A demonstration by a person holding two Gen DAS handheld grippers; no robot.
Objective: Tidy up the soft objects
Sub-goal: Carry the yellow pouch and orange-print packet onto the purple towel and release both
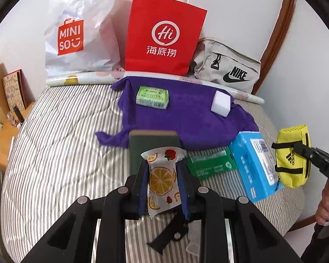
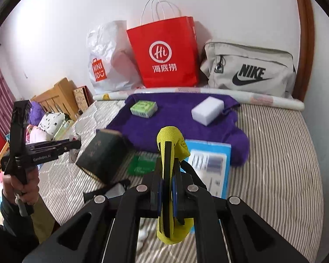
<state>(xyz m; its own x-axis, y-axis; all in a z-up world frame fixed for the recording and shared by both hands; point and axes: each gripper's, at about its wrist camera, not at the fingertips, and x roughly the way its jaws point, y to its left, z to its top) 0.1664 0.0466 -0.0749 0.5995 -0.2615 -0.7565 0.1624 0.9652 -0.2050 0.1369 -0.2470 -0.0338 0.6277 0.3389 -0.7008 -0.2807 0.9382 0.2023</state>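
The left gripper (image 1: 162, 175) is clamped on a fruit-print tissue packet (image 1: 161, 175), orange slices and strawberries on white wrap, held up above the striped bedspread (image 1: 54, 153). The packet stands upright between the blue-padded fingers (image 1: 143, 188), its crimped top edge flaring out above them. Over on the other side, the right gripper (image 2: 167, 171) is closed tight on a yellow Adidas pouch (image 2: 170, 144), pinching it edge-on so it rises past the fingertips; from the left wrist view that same pouch (image 1: 292, 155) hangs in the air off the right edge of the bed, black stripes and logo facing in.

Just beyond the tissue packet stands a dark green book (image 1: 153, 144), tilted on the bedspread. To its right lies a flat green packet (image 1: 210, 164), and beside that a light blue box (image 1: 254, 164) with a barcode label. Behind them spreads a purple towel (image 1: 186, 118), carrying a green tissue pack (image 1: 152, 97) on the left and a white sponge block (image 1: 221, 104) on the right, well apart.

Along the wall at the back: a white Miniso plastic bag (image 1: 81, 32), a red Haidilao paper bag (image 1: 164, 37) and a beige Nike pouch (image 1: 228, 70), side by side behind a rolled printed sheet (image 1: 81, 80).
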